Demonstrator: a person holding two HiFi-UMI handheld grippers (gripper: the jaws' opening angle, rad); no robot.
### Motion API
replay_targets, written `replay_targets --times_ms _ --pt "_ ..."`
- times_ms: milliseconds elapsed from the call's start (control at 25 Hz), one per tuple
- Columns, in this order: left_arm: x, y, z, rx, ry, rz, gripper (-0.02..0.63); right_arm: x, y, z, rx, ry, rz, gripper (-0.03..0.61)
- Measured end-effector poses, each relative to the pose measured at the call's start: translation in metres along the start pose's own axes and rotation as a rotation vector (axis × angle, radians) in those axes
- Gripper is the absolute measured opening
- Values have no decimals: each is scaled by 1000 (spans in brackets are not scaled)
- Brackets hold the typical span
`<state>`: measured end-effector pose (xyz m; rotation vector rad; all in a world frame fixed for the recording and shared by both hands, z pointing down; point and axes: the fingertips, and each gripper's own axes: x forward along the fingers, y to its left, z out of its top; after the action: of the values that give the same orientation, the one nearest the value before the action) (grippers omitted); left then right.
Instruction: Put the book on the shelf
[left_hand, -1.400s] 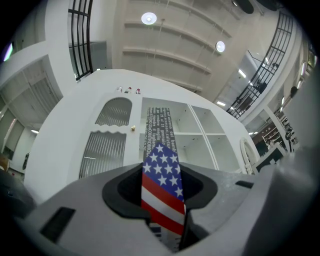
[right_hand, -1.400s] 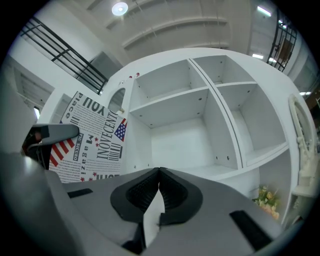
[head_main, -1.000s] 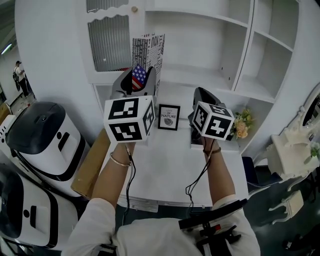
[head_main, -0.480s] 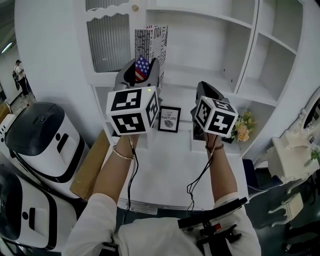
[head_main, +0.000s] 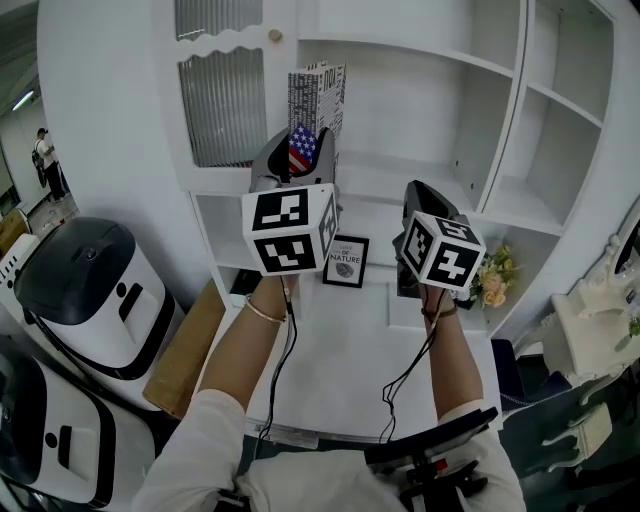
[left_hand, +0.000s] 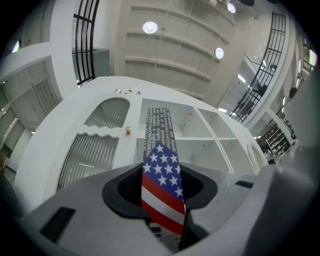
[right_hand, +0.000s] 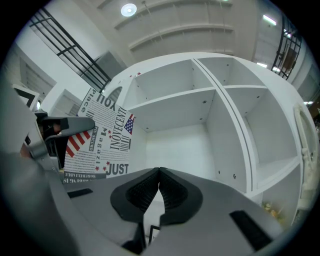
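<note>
Book is clamped upright in the left hand-held gripper and held up before the shelf, not yet placed. Right hand-held gripper is closed and empty. Insertion and release are left.

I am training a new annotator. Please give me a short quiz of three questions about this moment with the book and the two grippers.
1. True or false: the right gripper holds the book.
2. What stands on the desk between the two grippers in the head view? A) a framed picture B) a mug C) a lamp
3. Does the left gripper hold the book upright or flat?

Key: 1 false, its jaws are shut and empty; 2 A; 3 upright, in front of the white shelf unit.
</note>
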<state>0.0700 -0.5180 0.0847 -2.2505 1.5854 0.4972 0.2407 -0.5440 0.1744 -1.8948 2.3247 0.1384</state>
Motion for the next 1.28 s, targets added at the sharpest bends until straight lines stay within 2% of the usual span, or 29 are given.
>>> replay_targets --times_ms 400,1280 --pt "36 -6 -21 25 16 9 163 14 -14 -7 22 3 1 21" --pt "106 4 -59 -14 48 86 163 26 -49 -18 42 13 -32 21"
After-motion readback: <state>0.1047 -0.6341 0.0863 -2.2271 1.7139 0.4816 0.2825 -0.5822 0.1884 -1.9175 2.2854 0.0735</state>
